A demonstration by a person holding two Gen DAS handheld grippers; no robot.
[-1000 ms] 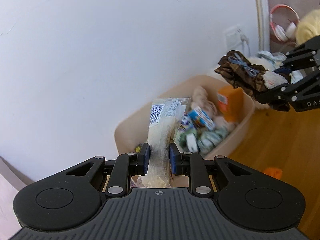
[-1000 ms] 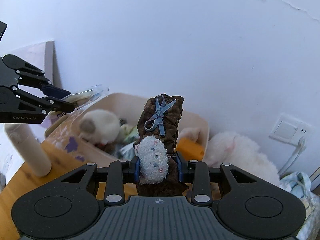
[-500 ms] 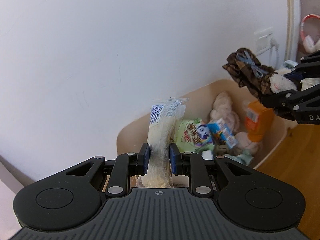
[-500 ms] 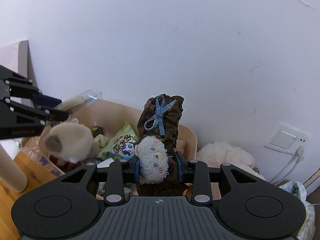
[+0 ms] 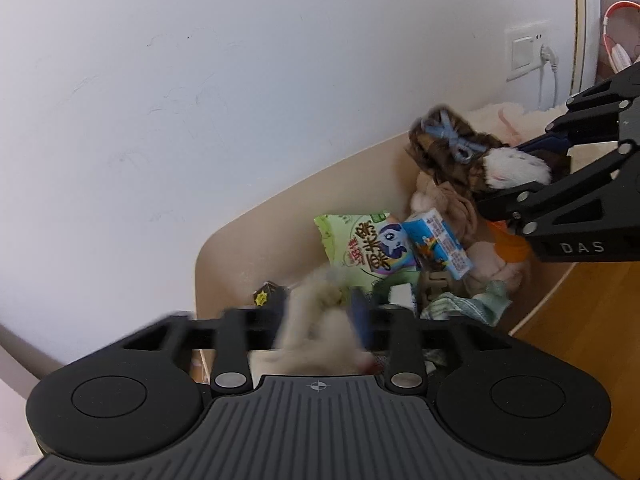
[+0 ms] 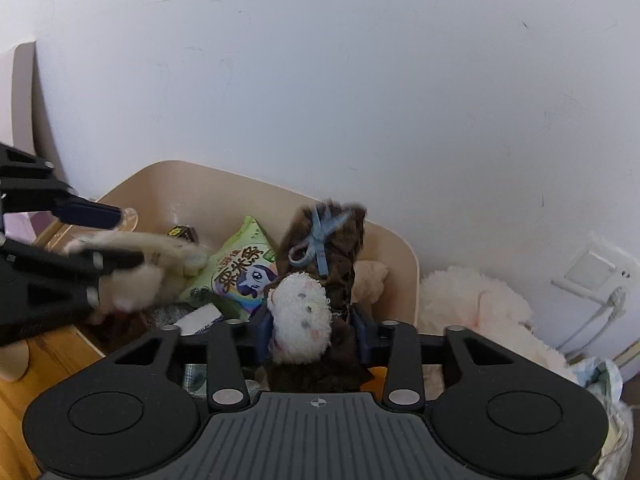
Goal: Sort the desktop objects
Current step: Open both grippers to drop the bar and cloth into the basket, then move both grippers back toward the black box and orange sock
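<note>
- Plush toy [image 6: 304,316], white-faced in brown cloth with a blue bow, is clenched between the right gripper [image 6: 312,332] fingers, above the right end of the beige bin [image 6: 404,248].
- Left gripper [image 5: 320,316] fingers stand apart; the blurred pale packet [image 5: 316,328] lies between them, and I cannot tell whether they touch it, over the bin's left end.
- Green snack bag [image 5: 364,248] and blue carton [image 5: 440,242] lie inside the bin.
- Bin stands on the wooden desk [image 5: 580,320] against the white wall [image 5: 240,80].
</note>
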